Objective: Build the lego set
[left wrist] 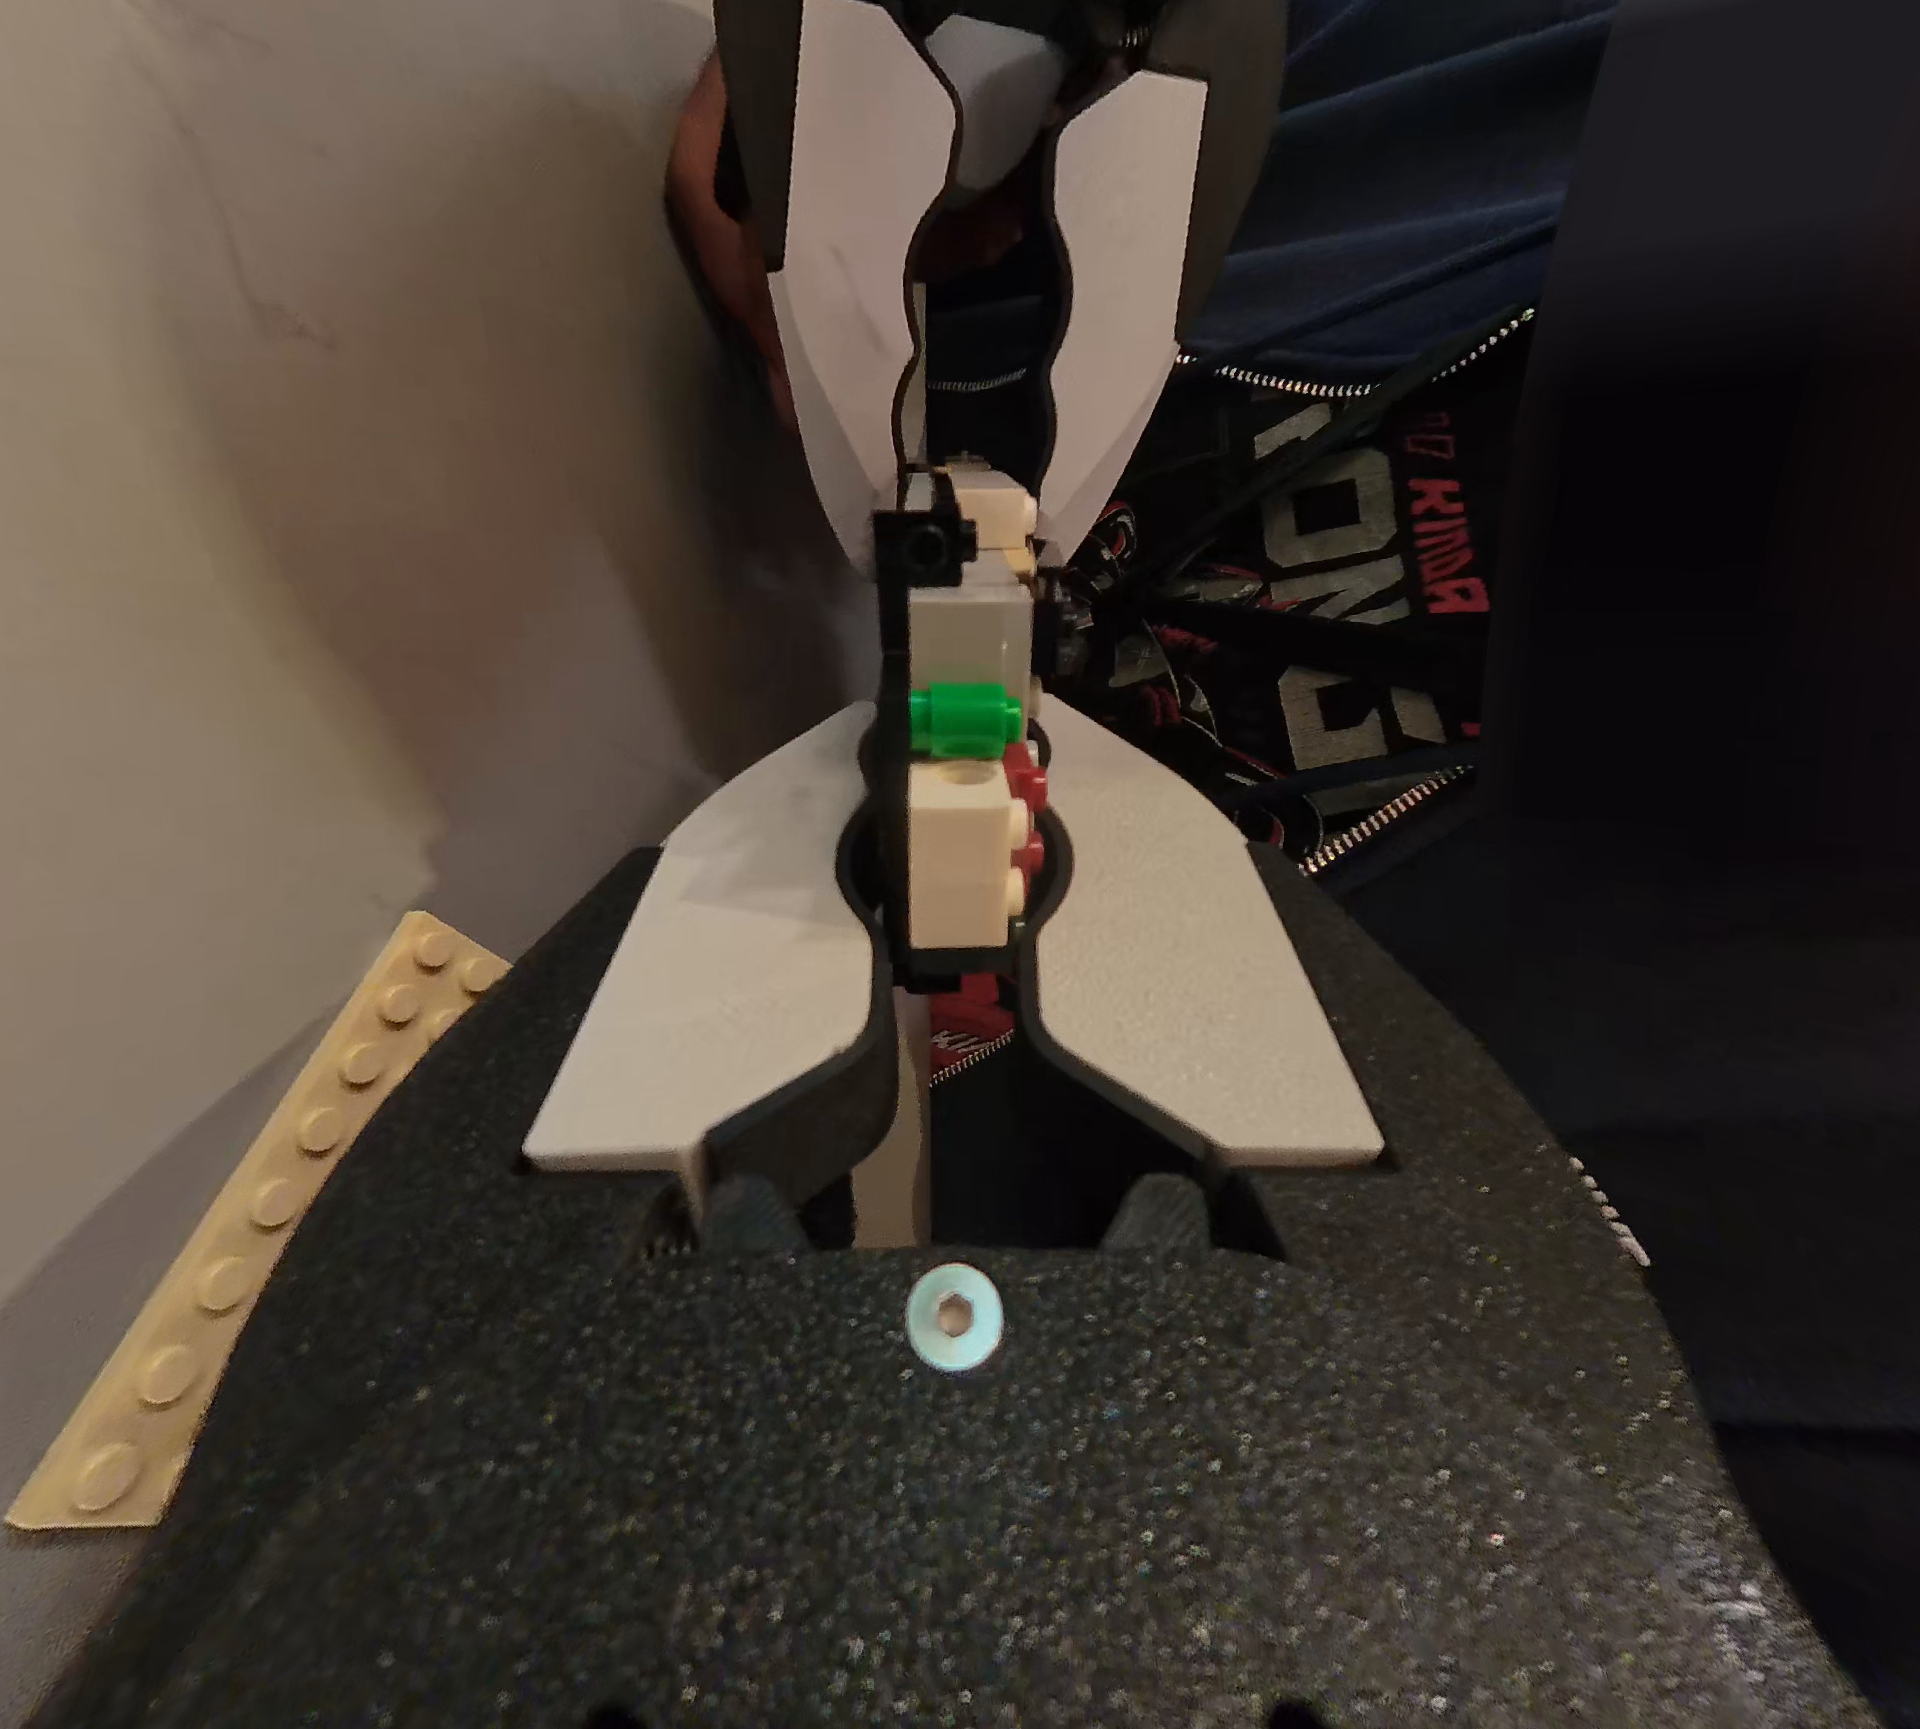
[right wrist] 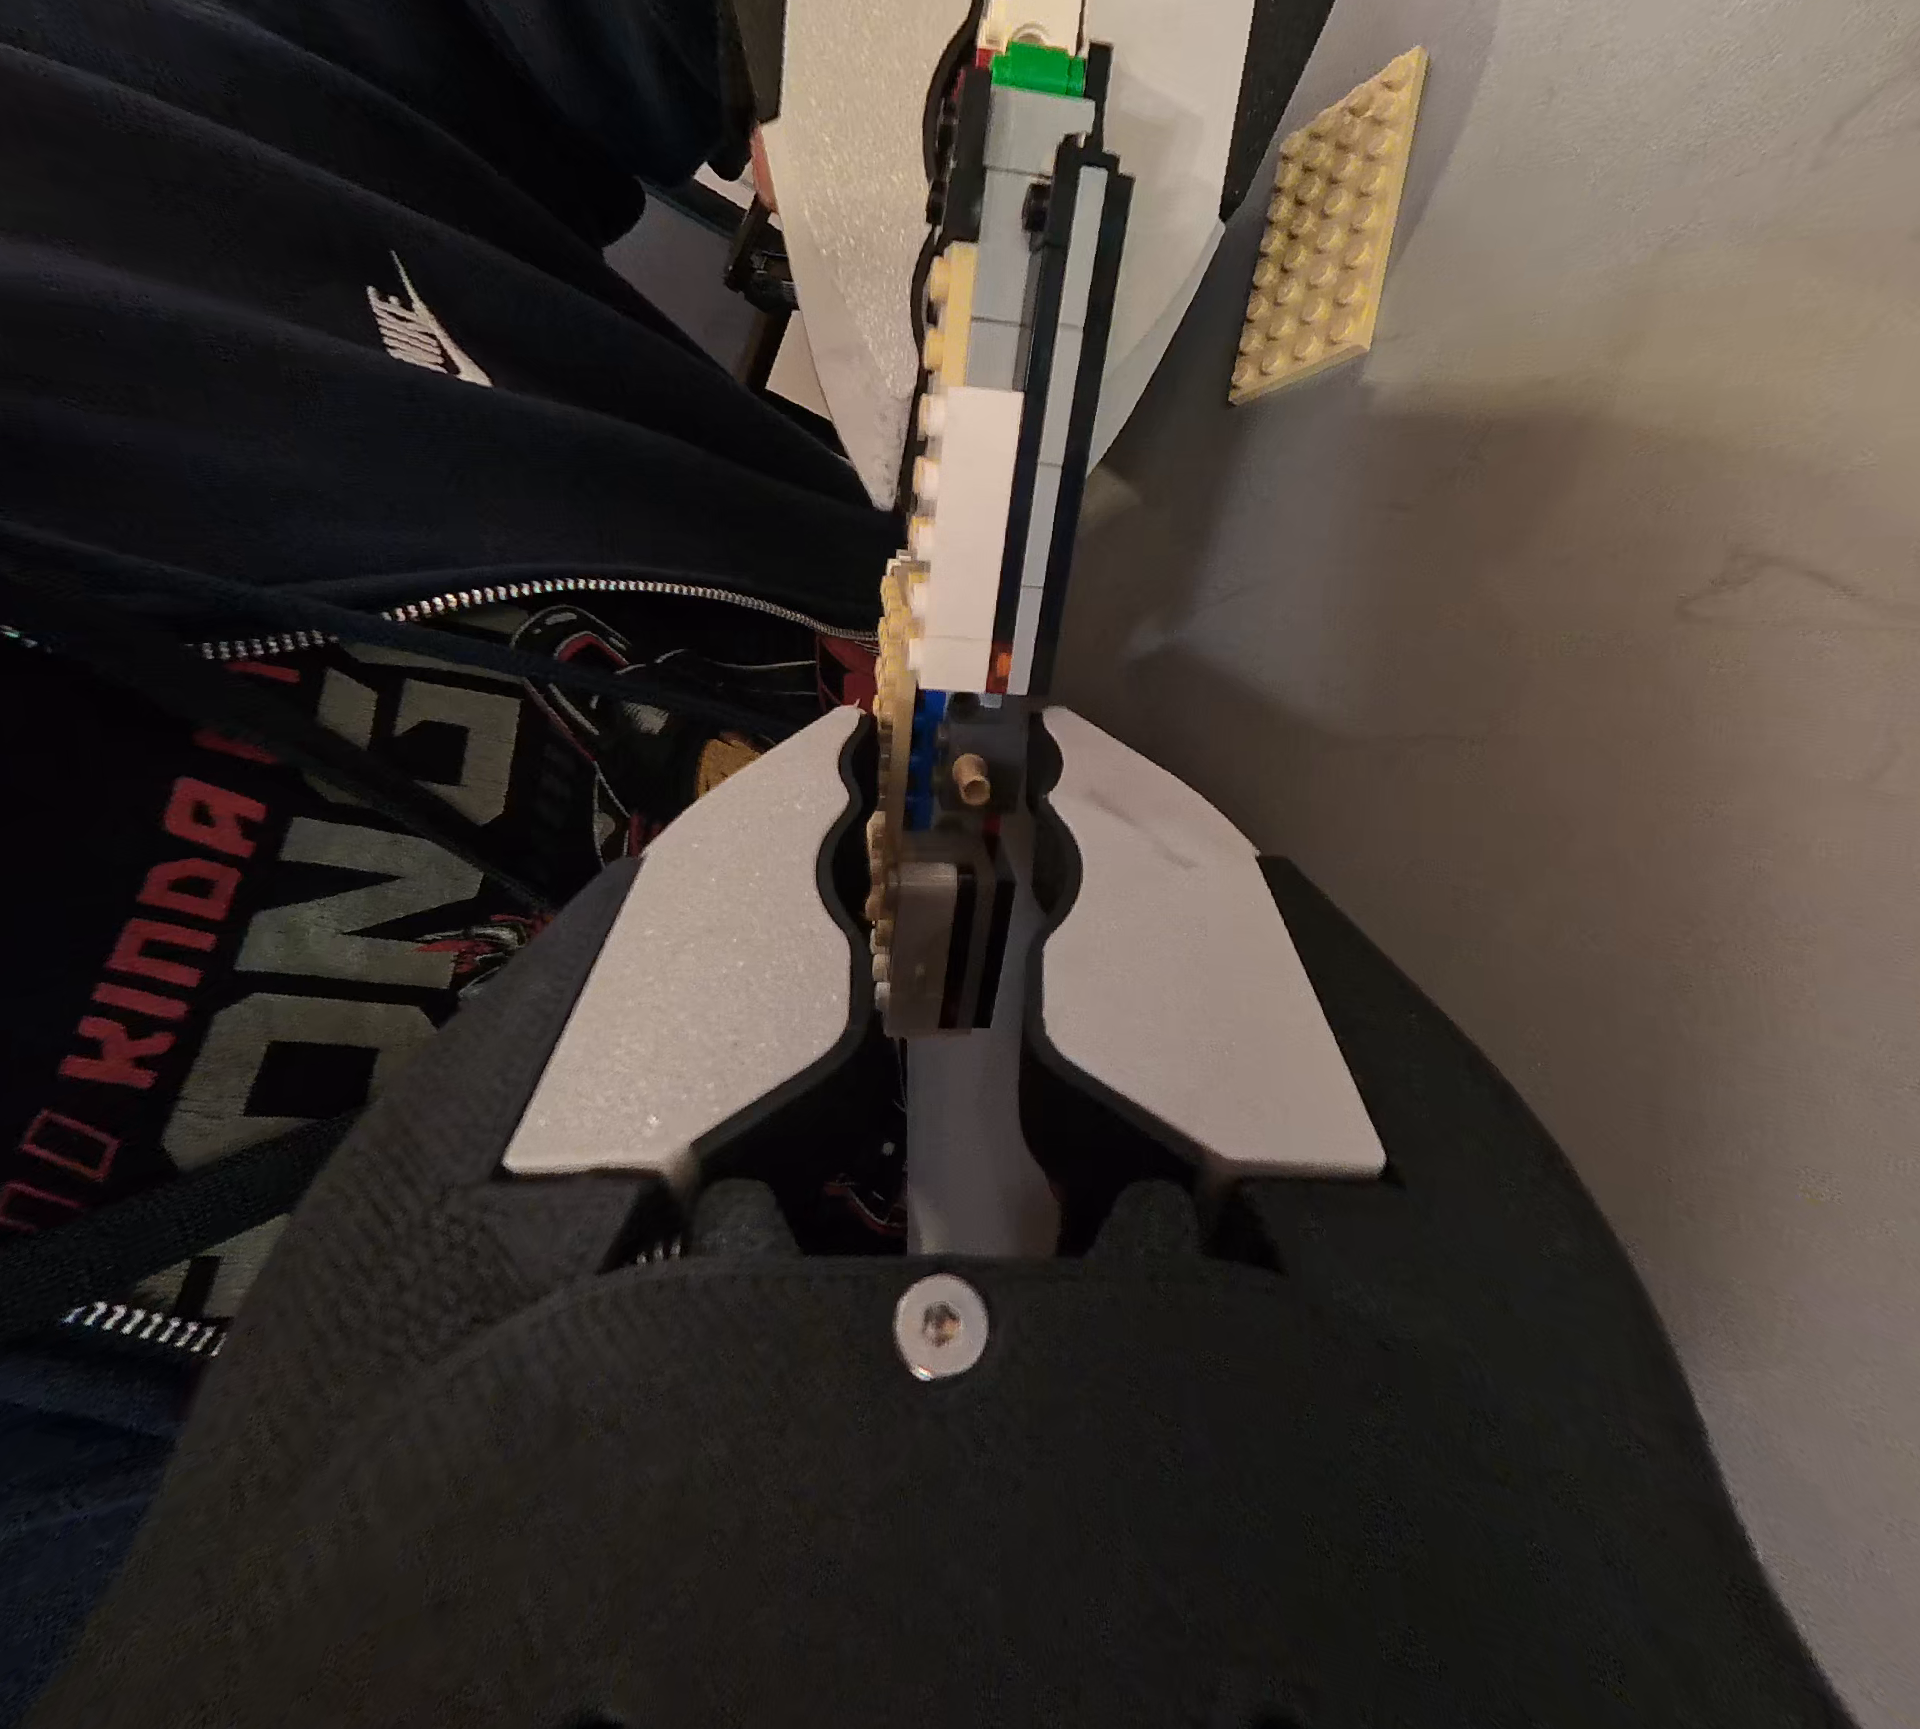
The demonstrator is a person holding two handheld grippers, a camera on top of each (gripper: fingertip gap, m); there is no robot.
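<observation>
In the left wrist view, the left gripper (left wrist: 961,806) is clamped on one end of a long brick model (left wrist: 961,640), at its white and red bricks beside a green piece (left wrist: 961,718). The right gripper (left wrist: 971,495) grips the far end. A tan studded plate (left wrist: 260,1212) lies on the grey table (left wrist: 312,432).

In the right wrist view, the right gripper (right wrist: 951,806) pinches the model's (right wrist: 987,484) near end, narrow around it; the left gripper (right wrist: 1029,48) holds the other. The tan plate (right wrist: 1330,235) lies beyond, and a person's dark jacket (right wrist: 312,225) fills the left.

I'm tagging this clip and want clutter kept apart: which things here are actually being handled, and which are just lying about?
Being handled:
- brick assembly, held at both ends
- left gripper, clamped on its white-and-red end
- right gripper, closed on the opposite end

Lying about:
- tan studded plate on the grey surface
</observation>
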